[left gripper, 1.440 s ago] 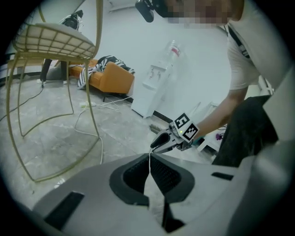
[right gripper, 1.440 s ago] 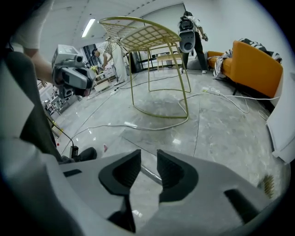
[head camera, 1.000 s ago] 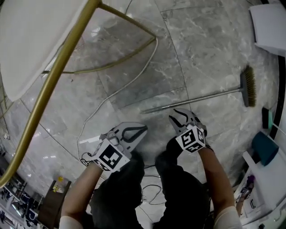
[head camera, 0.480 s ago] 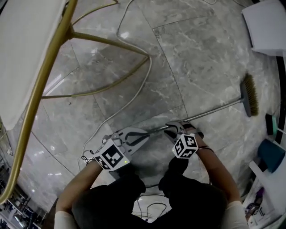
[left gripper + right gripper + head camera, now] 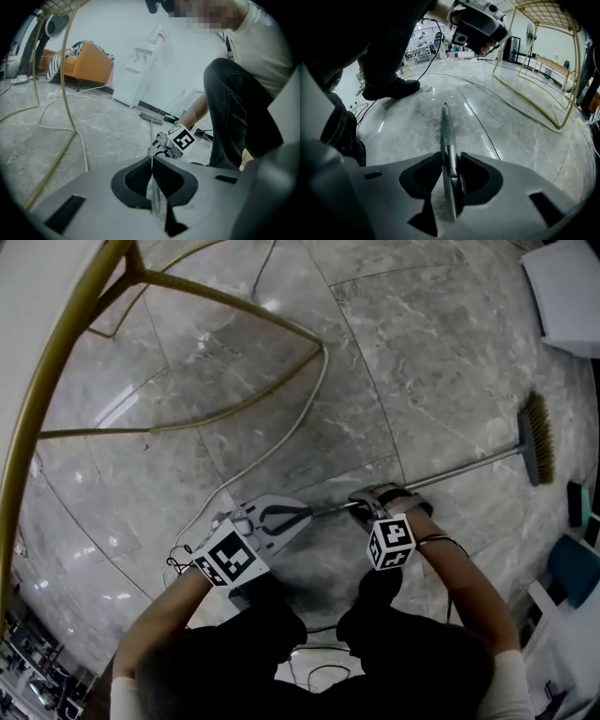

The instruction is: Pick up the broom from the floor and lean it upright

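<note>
grey marble floor [image 5: 394, 362] under us, and the broom [image 5: 469, 464] lay flat on it, its metal handle [image 5: 446, 131] running from just ahead of our knees out to the bristle head [image 5: 537, 439] over on the right. we had the right gripper [image 5: 451, 163] pointed down over the handle partway along, with the rod sitting right between its jaws. they were closing in on it. one pad looked to be against the metal and a thin dark sliver showed on the other side, so not a proper squeeze. the left gripper [image 5: 151, 160] sat at the free end of the handle with its tips together and a bit of the rod showing through the slit behind them. honestly we couldn't tell if it had pinched anything. both grippers were near each other along the same stick. a gold wire frame [image 5: 225, 301] stood off to the upper left, well apart from the broom, and a white cable [image 5: 281, 432] snaked across the floor beneath it toward our left gripper.
</note>
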A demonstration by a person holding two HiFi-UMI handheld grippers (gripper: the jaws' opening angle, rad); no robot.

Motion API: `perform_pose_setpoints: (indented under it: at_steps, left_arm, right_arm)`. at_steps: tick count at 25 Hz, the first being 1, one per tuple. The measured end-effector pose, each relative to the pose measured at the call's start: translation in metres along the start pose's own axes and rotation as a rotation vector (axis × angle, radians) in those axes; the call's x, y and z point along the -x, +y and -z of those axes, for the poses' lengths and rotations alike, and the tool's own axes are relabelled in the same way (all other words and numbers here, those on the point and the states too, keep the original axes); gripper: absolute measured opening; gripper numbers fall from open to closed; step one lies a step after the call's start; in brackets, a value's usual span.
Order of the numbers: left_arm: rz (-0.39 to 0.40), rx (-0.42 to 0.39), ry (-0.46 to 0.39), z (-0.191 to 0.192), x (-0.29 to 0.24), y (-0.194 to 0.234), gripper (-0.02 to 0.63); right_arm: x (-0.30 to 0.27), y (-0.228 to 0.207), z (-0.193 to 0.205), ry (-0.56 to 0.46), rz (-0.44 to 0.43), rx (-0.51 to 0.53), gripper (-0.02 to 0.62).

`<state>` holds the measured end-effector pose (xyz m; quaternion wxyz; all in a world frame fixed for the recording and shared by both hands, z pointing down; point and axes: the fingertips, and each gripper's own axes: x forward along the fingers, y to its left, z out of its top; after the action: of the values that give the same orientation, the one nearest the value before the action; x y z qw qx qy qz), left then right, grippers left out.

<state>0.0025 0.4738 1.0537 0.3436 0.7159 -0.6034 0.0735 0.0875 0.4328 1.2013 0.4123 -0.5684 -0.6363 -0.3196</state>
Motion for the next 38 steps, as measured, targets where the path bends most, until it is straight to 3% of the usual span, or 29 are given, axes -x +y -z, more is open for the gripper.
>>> perform_pose_setpoints:
  at_steps: [6,15,19,24,32,38]
  left_arm:
    - [-0.003,-0.003,0.007,0.003,-0.004,0.003,0.011]
    - [-0.12,0.022,-0.082,-0.03,0.02,0.025,0.011]
    - [-0.188,0.038,-0.135,-0.084,0.052,0.022,0.011]
    - [-0.219,0.107,-0.14,-0.154,0.107,-0.015,0.011]
    - [-0.185,0.103,-0.147,-0.282,0.156,-0.085,0.011]
    - [-0.162,0.121,-0.137,-0.366,0.153,-0.129,0.011]
  right_arm:
    - [0.006,0.0,-0.006,-0.024,0.009,0.058,0.087]
    - [0.074,-0.041,-0.035,-0.118,0.168,0.021,0.087]
    - [0.127,-0.061,-0.047,-0.13,0.274,-0.001,0.086]
    - [0.222,-0.072,-0.068,-0.122,0.377,-0.037,0.083]
    - [0.391,-0.104,-0.099,-0.155,0.568,-0.134,0.08]
    - [0.491,-0.107,-0.089,-0.186,0.671,-0.243,0.078]
